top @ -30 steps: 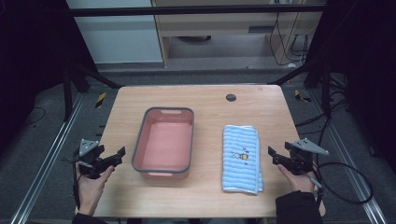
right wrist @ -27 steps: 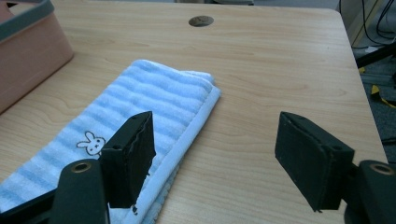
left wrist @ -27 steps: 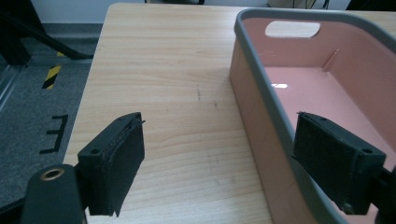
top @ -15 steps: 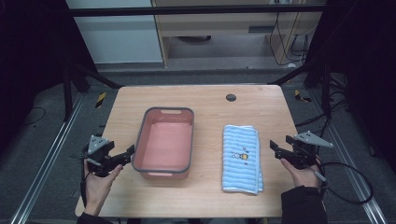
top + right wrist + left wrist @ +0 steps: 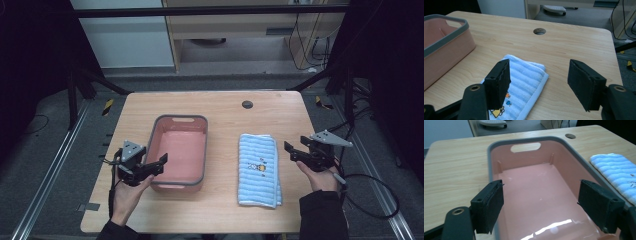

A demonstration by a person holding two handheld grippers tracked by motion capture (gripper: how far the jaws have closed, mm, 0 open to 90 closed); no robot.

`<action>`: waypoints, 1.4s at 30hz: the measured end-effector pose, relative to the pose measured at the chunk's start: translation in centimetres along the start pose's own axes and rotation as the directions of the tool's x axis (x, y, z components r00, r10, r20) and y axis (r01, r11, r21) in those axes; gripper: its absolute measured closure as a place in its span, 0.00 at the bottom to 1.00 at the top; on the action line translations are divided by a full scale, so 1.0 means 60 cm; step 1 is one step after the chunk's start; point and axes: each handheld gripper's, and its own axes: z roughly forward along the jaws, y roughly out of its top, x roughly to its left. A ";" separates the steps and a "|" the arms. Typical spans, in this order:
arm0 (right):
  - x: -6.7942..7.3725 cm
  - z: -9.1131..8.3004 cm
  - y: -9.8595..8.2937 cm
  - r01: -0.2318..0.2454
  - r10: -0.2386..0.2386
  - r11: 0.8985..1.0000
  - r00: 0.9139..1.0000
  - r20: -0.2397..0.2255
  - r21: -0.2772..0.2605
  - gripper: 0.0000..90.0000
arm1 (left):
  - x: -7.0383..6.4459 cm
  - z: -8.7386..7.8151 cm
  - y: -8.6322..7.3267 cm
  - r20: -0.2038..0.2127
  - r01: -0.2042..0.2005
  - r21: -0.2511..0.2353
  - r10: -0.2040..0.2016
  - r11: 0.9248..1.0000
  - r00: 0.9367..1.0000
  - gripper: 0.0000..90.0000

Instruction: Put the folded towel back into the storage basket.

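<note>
A pink bin (image 5: 179,152) with a grey rim is sitting left of centre on the tabletop (image 5: 215,107), long side running away from the person. A folded blue striped towel (image 5: 258,169) is lying flat to its right, well apart from it, with a small cartoon print facing up.

The left gripper (image 5: 159,164) is hovering at the bin's near-left corner, jaws spread wide and holding nothing. In the left gripper view its gripper (image 5: 541,202) is looking into the bin (image 5: 534,185), the two jaws framing the glossy floor; one jaw seems to be just over the rim, though contact is hard to judge.

The right gripper (image 5: 292,151) is hanging just beside the towel's right edge, jaws wide and holding nothing. In the right gripper view the gripper (image 5: 539,80) is sitting above the towel (image 5: 524,82), near its far end.
</note>
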 end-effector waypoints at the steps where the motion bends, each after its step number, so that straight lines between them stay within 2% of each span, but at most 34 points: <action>1: 0.000 0.000 0.000 0.000 0.000 1.000 1.000 0.000 0.000 0.39 | -0.007 0.003 0.001 0.010 0.003 0.001 -0.003 1.000 1.000 0.23; 4: 0.000 0.003 0.004 -0.001 0.001 1.000 1.000 0.004 -0.009 0.41 | -0.024 0.013 0.005 0.029 -0.008 0.002 0.008 1.000 1.000 0.24; 7: -0.002 0.005 0.007 0.020 -0.019 1.000 1.000 0.014 -0.007 0.42 | -0.046 0.023 0.009 0.046 -0.027 0.005 0.027 1.000 0.999 0.25; 12: -0.004 0.008 0.013 0.014 -0.014 1.000 1.000 0.012 -0.013 0.43 | -0.068 0.031 0.012 0.065 -0.037 0.000 0.037 0.999 0.997 0.26; 14: -0.004 0.010 0.016 0.015 -0.015 1.000 1.000 0.012 -0.018 0.43 | -0.085 0.038 0.014 0.080 -0.055 0.002 0.054 0.999 0.995 0.26; 15: -0.004 0.010 0.016 0.015 -0.015 1.000 1.000 0.012 -0.018 0.43 | -0.085 0.038 0.014 0.080 -0.055 0.002 0.054 0.999 0.995 0.26; 16: -0.004 0.012 0.019 0.015 -0.014 1.000 1.000 0.017 -0.028 0.44 | -0.096 0.043 0.015 0.090 -0.073 0.006 0.072 0.997 0.993 0.27; 26: -0.004 0.022 0.030 0.009 -0.009 0.999 1.000 0.009 -0.030 0.44 | -0.137 0.063 0.011 0.119 -0.101 0.018 0.098 0.995 0.988 0.29; 29: -0.003 0.031 0.033 0.014 -0.014 1.000 1.000 0.007 -0.027 0.44 | -0.156 0.072 0.010 0.143 -0.112 0.020 0.108 0.993 0.984 0.29; 37: -0.001 0.048 0.033 0.014 -0.014 1.000 1.000 0.005 -0.015 0.45 | -0.182 0.085 0.006 0.166 -0.123 0.031 0.116 0.992 0.979 0.31; 40: -0.002 0.058 0.032 0.014 -0.014 1.000 1.000 0.004 -0.004 0.45 | -0.201 0.093 0.004 0.185 -0.139 0.039 0.130 0.989 0.974 0.32; 42: -0.003 0.061 0.031 0.012 -0.012 1.000 1.000 0.004 -0.001 0.46 | -0.205 0.095 0.003 0.188 -0.144 0.040 0.134 0.989 0.973 0.32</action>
